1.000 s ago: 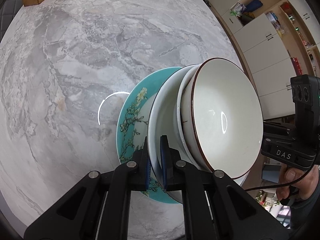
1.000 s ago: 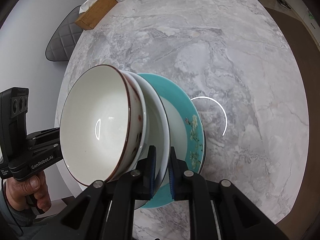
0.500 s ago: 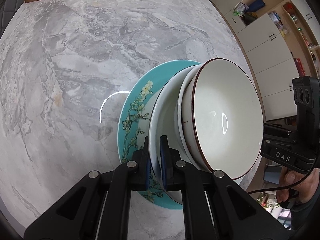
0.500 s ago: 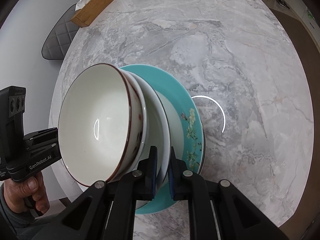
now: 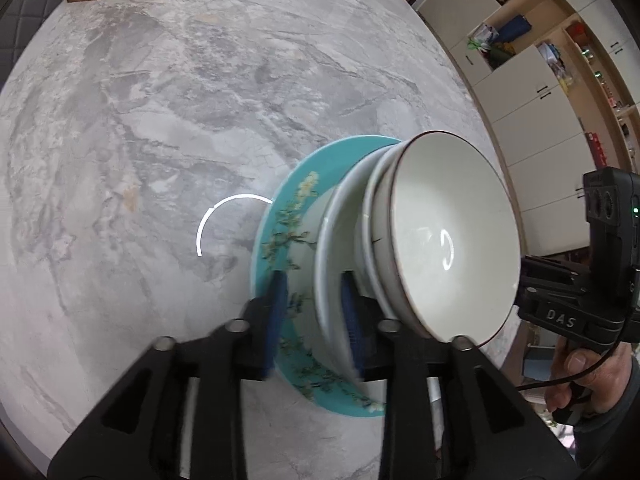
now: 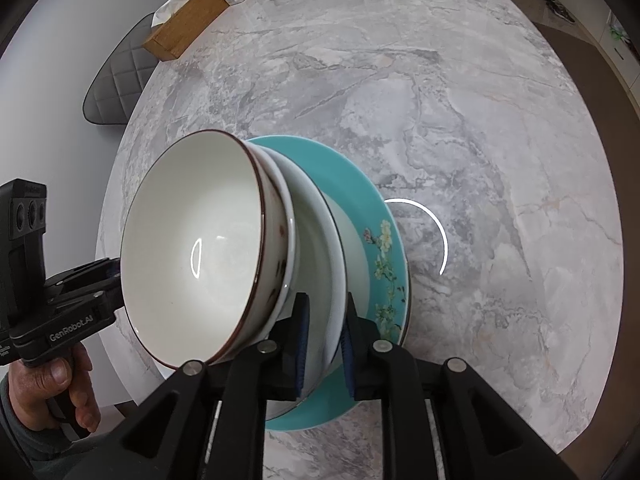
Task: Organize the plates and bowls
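"DAS" stands on the right gripper [image 5: 560,322] body, "GenRobot.AI" on the left gripper [image 6: 70,326] body

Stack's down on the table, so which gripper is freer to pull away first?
Left. Its gripper is opening, pads clear of the white plate. The right gripper is also opening but sits closer around that rim.

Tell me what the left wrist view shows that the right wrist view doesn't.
Only the left wrist view shows the cupboards and open shelves. Only the right wrist view shows the quilted grey chair and the tissue sticking out of the wooden box. Both show the stack: red-rimmed bowl in a white dish on the teal plate, on the marble table, both grippers' jaws opening around the dish rim.
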{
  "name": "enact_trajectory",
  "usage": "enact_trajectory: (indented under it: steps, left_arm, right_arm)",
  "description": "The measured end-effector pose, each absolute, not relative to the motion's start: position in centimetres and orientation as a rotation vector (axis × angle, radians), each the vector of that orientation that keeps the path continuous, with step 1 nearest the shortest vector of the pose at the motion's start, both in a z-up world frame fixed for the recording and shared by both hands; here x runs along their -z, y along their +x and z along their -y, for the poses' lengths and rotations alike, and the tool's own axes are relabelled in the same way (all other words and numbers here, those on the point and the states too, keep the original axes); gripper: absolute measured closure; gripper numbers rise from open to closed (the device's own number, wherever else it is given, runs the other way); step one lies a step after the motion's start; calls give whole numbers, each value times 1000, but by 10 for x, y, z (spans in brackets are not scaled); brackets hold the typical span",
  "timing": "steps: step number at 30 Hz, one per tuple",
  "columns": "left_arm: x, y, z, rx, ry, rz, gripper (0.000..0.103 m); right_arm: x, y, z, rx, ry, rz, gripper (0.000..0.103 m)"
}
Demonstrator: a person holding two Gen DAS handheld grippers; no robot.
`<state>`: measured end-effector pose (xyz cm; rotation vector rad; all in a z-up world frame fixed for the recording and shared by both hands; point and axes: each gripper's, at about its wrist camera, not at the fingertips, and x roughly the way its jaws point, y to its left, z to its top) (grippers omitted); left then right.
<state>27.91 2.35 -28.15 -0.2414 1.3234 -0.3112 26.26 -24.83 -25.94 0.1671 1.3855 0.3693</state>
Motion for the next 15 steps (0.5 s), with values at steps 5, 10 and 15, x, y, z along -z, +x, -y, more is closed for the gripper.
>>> enact_trajectory:
  steps: [5, 10, 15]
  left_arm:
    - [267, 270, -39, 285, -243, -1282, 39]
    - [246, 252, -60, 313, -295, -1232, 5]
    - [224, 225, -64, 297, -274, -1190, 1]
  right_arm:
    - [253, 256, 259, -326, 184, -1363, 58]
    - [237, 237, 267, -290, 204, -1313, 36]
    - [217, 210, 273, -255, 232, -1260, 31]
